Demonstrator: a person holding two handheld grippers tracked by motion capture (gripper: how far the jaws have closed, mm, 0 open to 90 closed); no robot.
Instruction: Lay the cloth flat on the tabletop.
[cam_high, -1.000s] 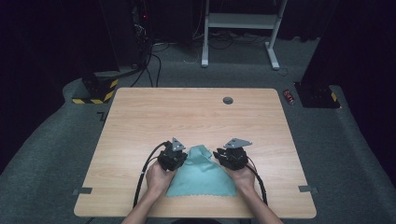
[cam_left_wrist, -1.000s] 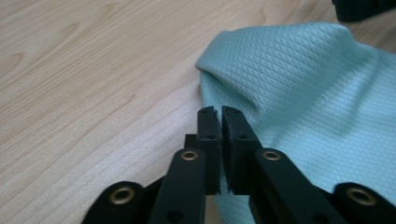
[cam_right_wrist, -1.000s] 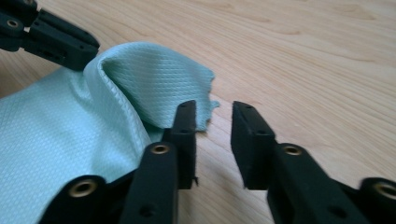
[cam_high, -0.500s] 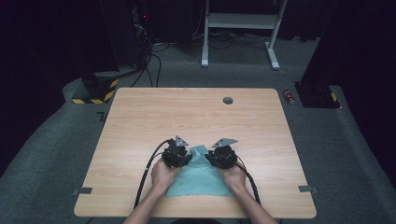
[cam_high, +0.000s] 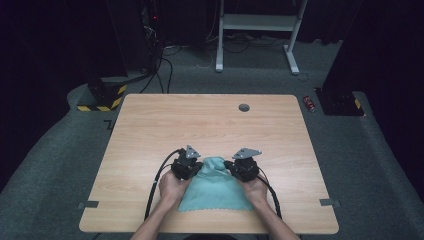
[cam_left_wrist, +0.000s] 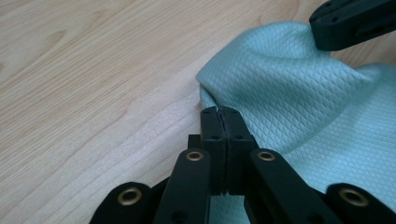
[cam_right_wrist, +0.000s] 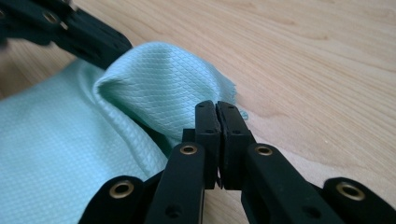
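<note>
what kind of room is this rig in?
Probably a lab or recording studio, not a home: a bare wooden table on grey carpet, dark curtained surroundings, floor cables, and a hazard-striped stand base.

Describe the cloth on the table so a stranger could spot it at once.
On the wooden table, look at the near edge, between the person's two hands. The cloth lies there: pale teal, woven in tiny diamonds, its far edge bunched up between the left tool and right tool.

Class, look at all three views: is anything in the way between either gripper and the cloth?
Nothing visible. The left gripper and right gripper have just closed, each pinching a far corner of the teal cloth. The fabric humps up between them on the table.
</note>
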